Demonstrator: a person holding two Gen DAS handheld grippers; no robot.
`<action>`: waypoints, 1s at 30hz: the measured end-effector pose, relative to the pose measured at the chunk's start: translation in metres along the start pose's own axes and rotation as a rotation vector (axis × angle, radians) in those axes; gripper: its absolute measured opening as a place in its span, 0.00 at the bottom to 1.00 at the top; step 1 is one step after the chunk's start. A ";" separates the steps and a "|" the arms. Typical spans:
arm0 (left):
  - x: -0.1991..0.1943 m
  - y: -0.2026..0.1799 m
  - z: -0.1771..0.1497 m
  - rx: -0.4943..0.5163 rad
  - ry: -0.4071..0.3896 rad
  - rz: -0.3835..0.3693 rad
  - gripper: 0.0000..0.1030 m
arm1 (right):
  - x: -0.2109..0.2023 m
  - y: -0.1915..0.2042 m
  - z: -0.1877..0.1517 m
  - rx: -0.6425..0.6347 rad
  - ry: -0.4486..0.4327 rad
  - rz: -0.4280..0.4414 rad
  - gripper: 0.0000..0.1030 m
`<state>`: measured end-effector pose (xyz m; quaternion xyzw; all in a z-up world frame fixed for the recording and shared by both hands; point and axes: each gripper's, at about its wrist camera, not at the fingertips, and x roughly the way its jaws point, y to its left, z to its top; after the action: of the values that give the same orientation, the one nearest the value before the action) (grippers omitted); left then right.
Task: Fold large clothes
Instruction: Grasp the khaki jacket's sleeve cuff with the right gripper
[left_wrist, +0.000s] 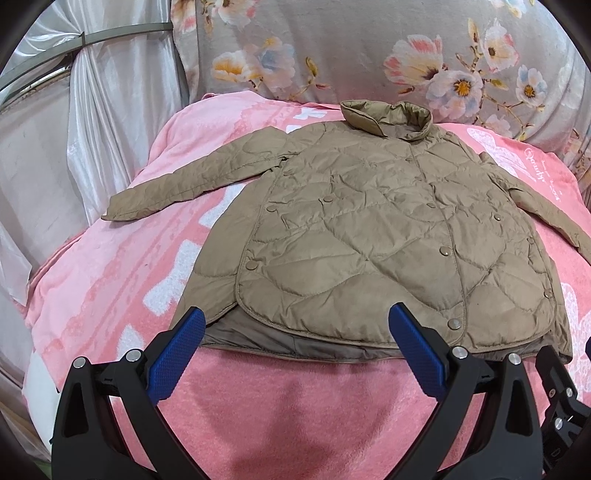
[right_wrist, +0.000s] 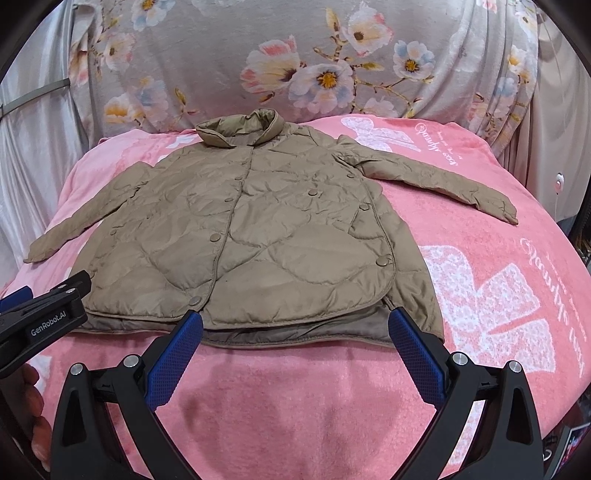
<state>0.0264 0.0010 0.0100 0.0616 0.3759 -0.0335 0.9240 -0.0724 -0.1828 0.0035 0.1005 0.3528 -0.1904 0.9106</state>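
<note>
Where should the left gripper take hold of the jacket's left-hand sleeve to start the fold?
Probably at the cuff of the sleeve, coming from the outer left side. The jacket lies flat, buttoned, and this sleeve stretches out alone on the pink blanket, so the open left gripper can pinch it cleanly.

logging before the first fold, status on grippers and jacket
Left gripper open, empty, at the hem. Right gripper open, empty, at the hem. Tan quilted jacket flat on pink blanket, snapped shut, sleeves spread, unfolded. Nothing in the way.
</note>
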 end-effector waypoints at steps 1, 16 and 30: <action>0.001 0.000 -0.001 0.004 -0.004 -0.004 0.94 | 0.002 -0.002 0.002 0.001 0.001 0.005 0.95; 0.047 0.028 0.025 -0.077 -0.007 0.054 0.95 | 0.122 -0.282 0.088 0.617 -0.021 -0.049 0.95; 0.105 0.058 0.058 -0.155 0.028 0.146 0.95 | 0.224 -0.392 0.123 0.883 -0.061 -0.102 0.39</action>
<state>0.1483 0.0483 -0.0171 0.0177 0.3846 0.0641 0.9207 -0.0103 -0.6395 -0.0781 0.4565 0.2151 -0.3704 0.7798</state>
